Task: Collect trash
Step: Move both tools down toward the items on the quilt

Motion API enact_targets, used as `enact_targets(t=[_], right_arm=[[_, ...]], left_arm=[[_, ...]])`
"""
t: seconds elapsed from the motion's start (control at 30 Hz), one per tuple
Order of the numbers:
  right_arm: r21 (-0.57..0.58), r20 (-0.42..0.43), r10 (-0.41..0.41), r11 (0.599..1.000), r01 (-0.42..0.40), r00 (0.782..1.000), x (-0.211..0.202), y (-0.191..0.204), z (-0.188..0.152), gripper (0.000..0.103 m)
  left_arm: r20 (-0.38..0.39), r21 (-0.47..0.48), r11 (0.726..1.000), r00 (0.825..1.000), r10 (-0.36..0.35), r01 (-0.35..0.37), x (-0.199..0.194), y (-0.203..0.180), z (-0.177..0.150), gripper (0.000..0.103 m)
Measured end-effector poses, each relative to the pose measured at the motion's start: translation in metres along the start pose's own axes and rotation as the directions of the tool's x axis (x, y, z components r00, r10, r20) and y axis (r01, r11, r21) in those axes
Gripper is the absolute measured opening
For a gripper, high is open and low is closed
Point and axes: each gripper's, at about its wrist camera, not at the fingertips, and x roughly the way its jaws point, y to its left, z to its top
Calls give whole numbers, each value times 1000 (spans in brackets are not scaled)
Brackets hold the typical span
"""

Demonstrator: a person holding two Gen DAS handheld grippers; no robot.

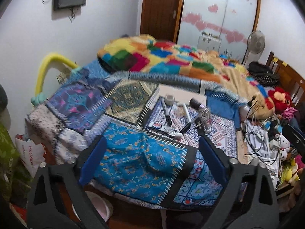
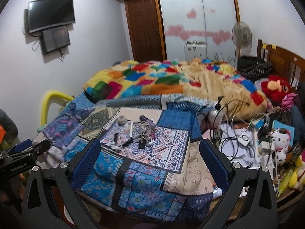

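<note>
A cluster of small items lies on the patchwork bedspread (image 2: 152, 171): a tape roll (image 2: 121, 119), a white tube (image 2: 131, 128), black markers (image 2: 127, 142), tangled earphones (image 2: 145, 128) and a purple cylinder (image 2: 145, 118). The same cluster shows in the left wrist view, with the tape roll (image 1: 169, 99) and a flat wrapper (image 1: 162, 127). My left gripper (image 1: 152, 160) is open and empty, above the bed's near edge. My right gripper (image 2: 150, 162) is open and empty, short of the cluster. The left gripper also shows at the left edge of the right wrist view (image 2: 24, 150).
A colourful blanket (image 2: 171, 80) covers the far bed. Cables, papers and a white pump bottle (image 2: 216, 114) lie at right, with plush toys (image 2: 280, 139) beyond. A white shopping bag (image 1: 30, 152) stands on the floor at left. A fan (image 2: 241, 34) stands by the wardrobe.
</note>
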Motion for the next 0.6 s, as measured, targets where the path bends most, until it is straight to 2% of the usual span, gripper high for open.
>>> enact_targets(t=[0.13,0.3,0.5,0.6], right_arm=[[27,-66,14,1000,-12,998,45,-12,3,103],[71,-145,68,996,-59,987,94,-20,5,100],[73,-217,112,992,-98,970,147,-19,2,81],[51,-244,118,993,-109,963,168,-15,0,70]], left_arm=[[-100,-33,999,995,-25,22,64,-5,6,84],[-174,-52,998,983,-55,47,114,-13,4,73],[-235,-55,995,968,-89,79,163,-29,0,60],[-250,-57,995,964,-94,82,180,-36,-3,60]])
